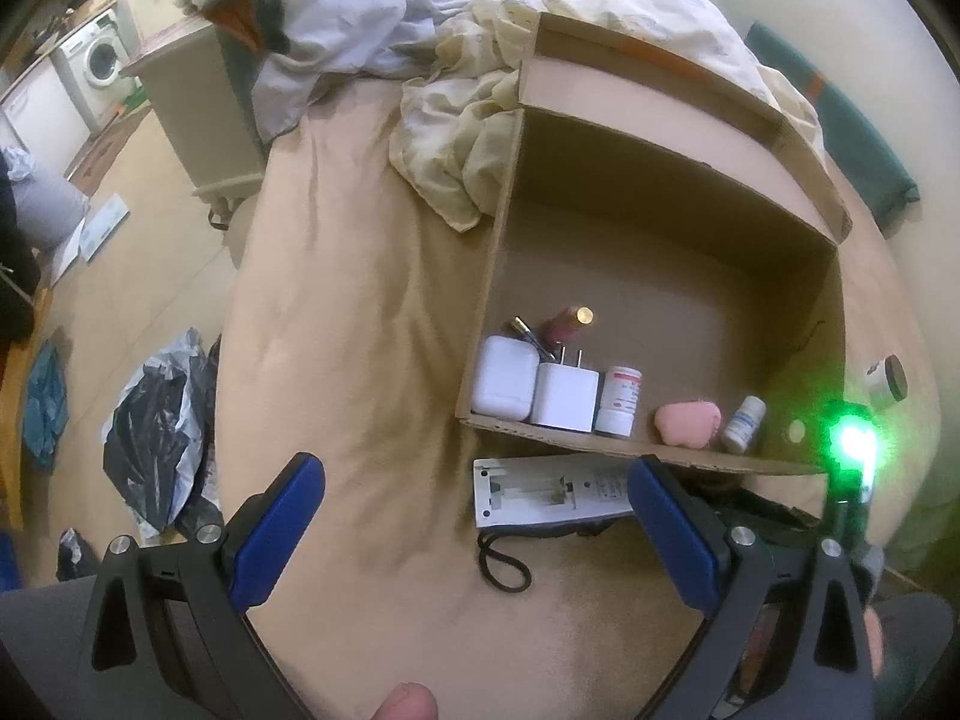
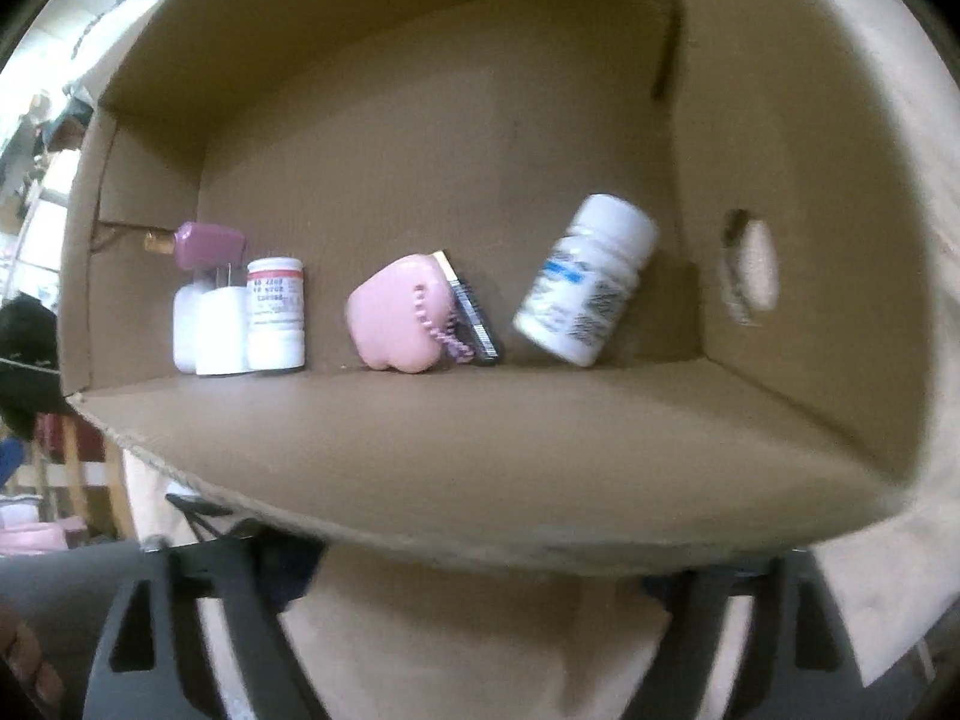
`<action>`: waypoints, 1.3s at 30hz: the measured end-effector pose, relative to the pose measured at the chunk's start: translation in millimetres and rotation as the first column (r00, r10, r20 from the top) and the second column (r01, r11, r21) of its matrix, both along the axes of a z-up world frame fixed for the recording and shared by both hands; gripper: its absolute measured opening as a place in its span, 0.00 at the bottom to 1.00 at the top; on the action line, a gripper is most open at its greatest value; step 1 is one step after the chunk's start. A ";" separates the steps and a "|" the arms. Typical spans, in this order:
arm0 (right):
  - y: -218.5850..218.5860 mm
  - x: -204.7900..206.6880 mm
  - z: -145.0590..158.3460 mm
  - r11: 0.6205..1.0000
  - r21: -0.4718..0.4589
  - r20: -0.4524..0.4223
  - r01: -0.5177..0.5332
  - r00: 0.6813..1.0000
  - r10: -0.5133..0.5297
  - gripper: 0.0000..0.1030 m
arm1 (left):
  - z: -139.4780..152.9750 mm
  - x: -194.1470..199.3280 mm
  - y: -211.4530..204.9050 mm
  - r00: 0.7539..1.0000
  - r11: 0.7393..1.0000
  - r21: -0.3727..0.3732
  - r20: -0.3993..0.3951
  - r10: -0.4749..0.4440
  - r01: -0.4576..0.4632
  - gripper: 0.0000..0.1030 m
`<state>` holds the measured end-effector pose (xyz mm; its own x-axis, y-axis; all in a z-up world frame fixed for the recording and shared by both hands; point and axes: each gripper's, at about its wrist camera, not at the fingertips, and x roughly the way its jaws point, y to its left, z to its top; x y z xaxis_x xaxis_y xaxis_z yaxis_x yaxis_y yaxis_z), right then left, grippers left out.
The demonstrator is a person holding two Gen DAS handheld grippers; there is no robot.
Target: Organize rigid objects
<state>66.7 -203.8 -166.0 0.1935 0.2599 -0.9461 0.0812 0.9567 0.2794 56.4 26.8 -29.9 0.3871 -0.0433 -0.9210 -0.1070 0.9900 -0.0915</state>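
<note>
Left wrist view: the left gripper (image 1: 474, 516) hangs over a beige bedsheet (image 1: 360, 312), its blue-padded jaws wide apart with nothing between them.
Surroundings: crumpled pale bedding (image 1: 456, 138) lies against the far left corner of the cardboard box (image 1: 660, 174); a black plastic bag (image 1: 162, 432) sits on the floor to the left, a washing machine (image 1: 102, 57) far off.
In the way: a flat white device with a black wrist loop (image 1: 552, 492) lies on the sheet between the left claw and the box's near wall; a green light (image 1: 855, 441) glares at the right edge.
Right claw: the right gripper (image 2: 480, 648) shows only its dark arms at the bottom, blurred, fingertips hidden behind the box's near wall; the jaws stand wide, nothing seen in them.
Task things: inside the box, along the near wall, a white case (image 1: 504, 381), white plug adapter (image 1: 567, 396) and red-labelled white bottle (image 1: 621, 399) stand touching; behind them a mauve bottle with a gold cap (image 1: 567, 324).
Blue-labelled bottle (image 2: 585, 282): tilted, near the right wall, beyond the right claw.
Pink case (image 2: 399, 315): rounded, glossy, with a beaded chain, a small dark comb (image 2: 474, 318) leaning against it.
Box: corrugated, matte brown, with an oval hand hole (image 2: 750, 267).
</note>
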 end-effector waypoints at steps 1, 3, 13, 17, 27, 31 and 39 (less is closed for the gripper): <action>3.2 -0.7 -0.4 0.999 -0.031 0.000 0.014 1.000 -0.014 0.97 | 0.0 0.4 -1.5 1.000 1.000 -0.002 0.000 -0.005 0.005 0.98; 3.8 -6.7 2.3 0.995 -0.078 0.002 0.066 0.998 -0.066 0.97 | 0.4 0.6 -4.1 1.000 1.000 0.005 0.003 -0.014 0.014 0.98; -42.8 -18.6 4.6 0.952 0.205 -0.160 0.225 0.968 -0.194 0.98 | 6.6 0.4 -2.3 1.000 0.999 -0.034 0.014 -0.011 0.012 0.98; -52.5 -26.9 4.0 0.951 0.229 -0.180 0.210 0.969 -0.171 0.98 | 10.1 0.6 -7.7 0.999 0.998 -0.051 0.021 -0.026 0.027 0.98; 6.5 7.9 -11.2 0.990 0.008 -0.122 0.141 0.983 -0.139 1.00 | 9.4 -1.5 -11.2 0.999 0.996 -0.075 0.007 -0.044 0.044 0.98; 23.9 5.8 -14.0 0.977 -0.111 -0.027 0.184 0.982 -0.188 1.00 | 9.0 -2.0 -8.8 0.999 0.996 -0.083 0.002 -0.036 0.036 0.98; 60.5 -1.2 -22.7 0.973 -0.229 0.017 0.031 0.999 -0.028 1.00 | 3.6 -0.4 -6.7 0.999 0.996 -0.086 -0.021 -0.031 0.029 0.98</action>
